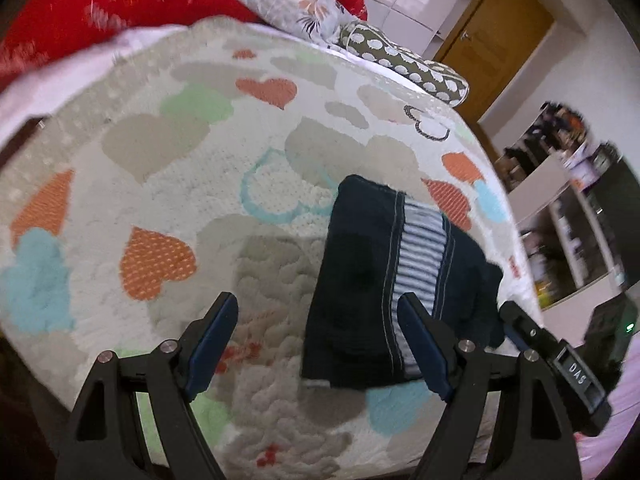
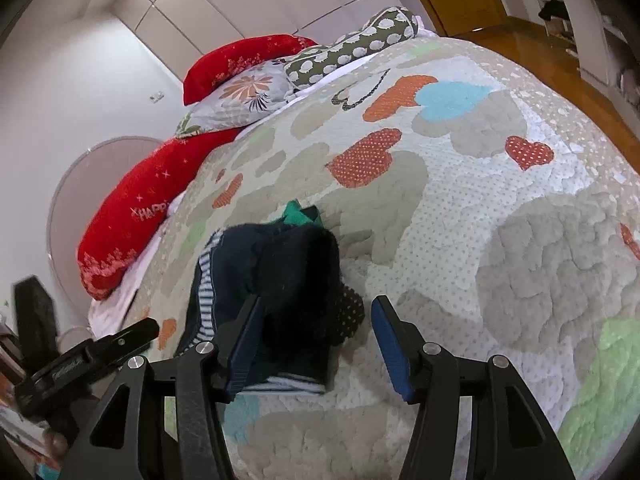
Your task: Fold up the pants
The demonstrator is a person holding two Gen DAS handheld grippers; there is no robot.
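Dark navy pants (image 1: 360, 272) with a blue-and-white striped side band lie folded into a compact bundle on the heart-patterned quilt (image 1: 160, 168). My left gripper (image 1: 316, 316) is open and empty, just in front of the bundle's near edge; its right finger overlaps the striped band. In the right wrist view the same pants (image 2: 288, 272) lie in a folded heap with a bit of green fabric (image 2: 298, 214) showing at the far end. My right gripper (image 2: 316, 320) is open and empty, its left finger at the heap's near side. The other gripper shows at each view's edge (image 1: 560, 360).
Red pillows (image 2: 136, 216), a floral pillow (image 2: 240, 100) and a dotted bolster (image 2: 352, 48) lie at the head of the bed. A wooden door (image 1: 492, 36) and shelving (image 1: 568, 208) stand beyond the bed's right edge.
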